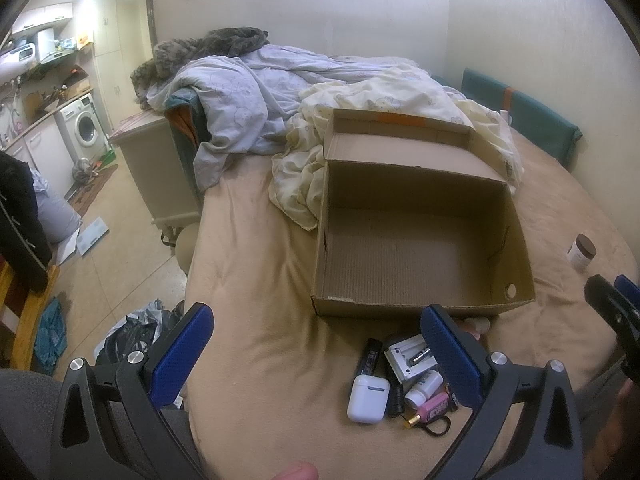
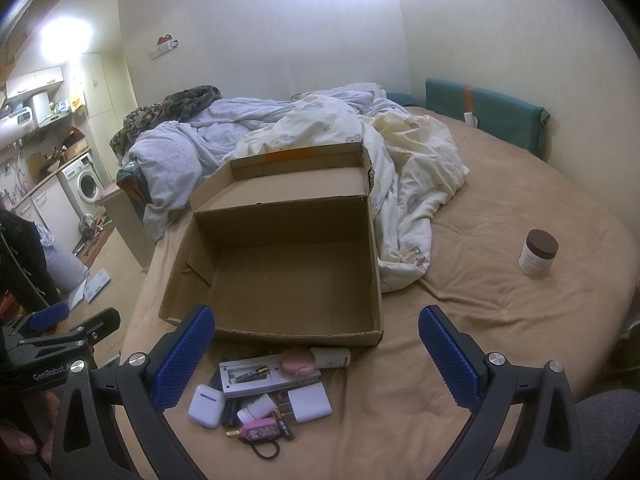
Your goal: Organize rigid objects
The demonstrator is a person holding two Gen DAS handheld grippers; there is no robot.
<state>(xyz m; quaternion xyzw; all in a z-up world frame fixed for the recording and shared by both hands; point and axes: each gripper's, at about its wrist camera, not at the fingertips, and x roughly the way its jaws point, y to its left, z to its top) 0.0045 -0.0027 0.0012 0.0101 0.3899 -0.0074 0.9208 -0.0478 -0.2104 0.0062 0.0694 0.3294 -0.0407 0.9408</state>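
Note:
An empty cardboard box (image 1: 424, 304) (image 2: 276, 334) with its lid folded back lies on the tan bed (image 1: 272, 320) (image 2: 500, 300). In front of it is a pile of small items: a white earbud case (image 1: 368, 398) (image 2: 206, 405), a white battery charger (image 1: 408, 360) (image 2: 260, 376), a white adapter (image 2: 310, 403), a pink keychain (image 2: 262, 431) and a small white bottle (image 1: 424, 388). My left gripper (image 1: 316, 354) hovers open just before the pile. My right gripper (image 2: 316, 360) is open above the pile. Both hold nothing.
A brown-lidded jar (image 2: 538, 254) (image 1: 582, 252) stands on the bed to the right. Crumpled duvets (image 1: 320, 92) (image 2: 360, 148) lie behind the box. The bed's left edge drops to a floor with bags (image 1: 132, 336). A washing machine (image 1: 82, 128) is far left.

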